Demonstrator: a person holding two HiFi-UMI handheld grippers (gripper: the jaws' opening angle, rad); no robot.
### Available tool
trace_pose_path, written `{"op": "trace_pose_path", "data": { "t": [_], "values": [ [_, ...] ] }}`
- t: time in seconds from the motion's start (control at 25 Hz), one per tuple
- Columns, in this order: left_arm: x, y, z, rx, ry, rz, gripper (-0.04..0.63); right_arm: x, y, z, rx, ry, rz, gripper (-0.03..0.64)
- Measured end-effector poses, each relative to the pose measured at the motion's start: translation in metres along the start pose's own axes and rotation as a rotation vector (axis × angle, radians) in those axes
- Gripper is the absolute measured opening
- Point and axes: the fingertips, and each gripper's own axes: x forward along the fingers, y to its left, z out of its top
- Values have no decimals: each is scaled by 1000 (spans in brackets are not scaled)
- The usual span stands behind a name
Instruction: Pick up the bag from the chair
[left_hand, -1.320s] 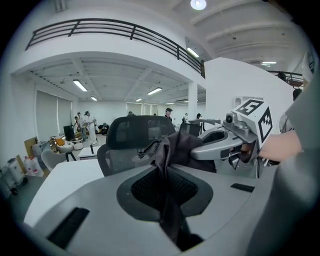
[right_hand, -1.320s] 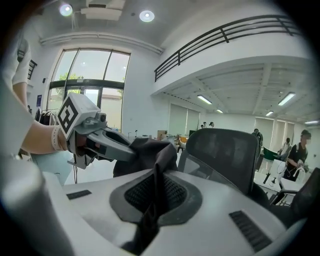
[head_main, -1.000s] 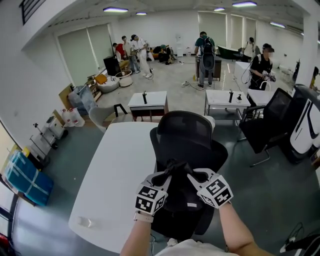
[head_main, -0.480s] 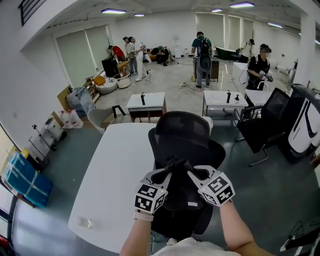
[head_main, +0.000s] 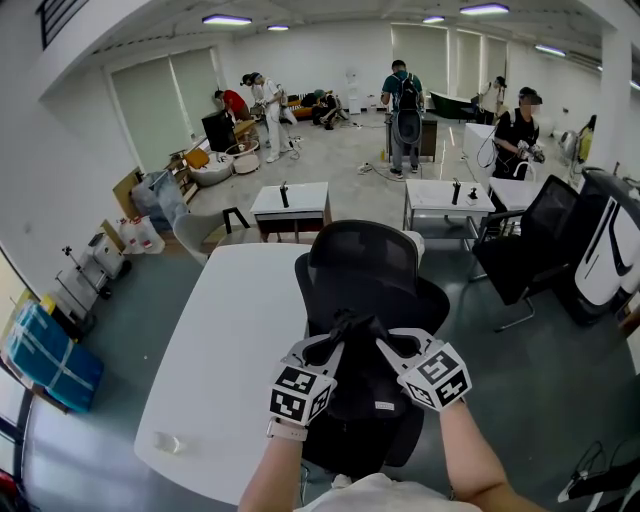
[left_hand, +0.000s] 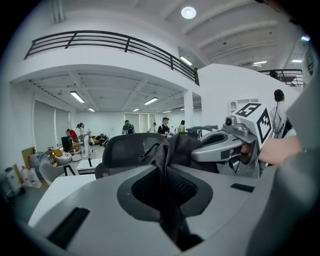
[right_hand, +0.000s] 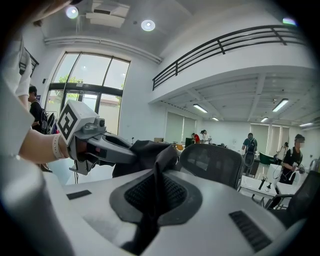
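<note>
Both grippers meet at the gathered top of the black bag (head_main: 358, 388). The left gripper (head_main: 338, 347) and the right gripper (head_main: 384, 348) each have their jaws pressed together on a fold of its dark cloth, tips nearly touching. The bag hangs below them, just in front of the mesh backrest of the black chair (head_main: 366, 262). Whether its bottom rests on the seat I can't tell. The rounded edge of the white bench (head_main: 225, 350) runs close along the chair's left side. To the right there's bare grey floor (head_main: 500, 370) – open as far as a second dark chair (head_main: 548, 222), well apart.
</note>
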Motion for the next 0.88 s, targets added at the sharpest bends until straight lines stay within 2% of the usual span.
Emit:
{"op": "trace_pose_path", "data": {
  "t": [0.88],
  "values": [
    [-2,-1,4,-15,-16,8,48,-1,-1,3,-1,-8,5,21]
  ]
}}
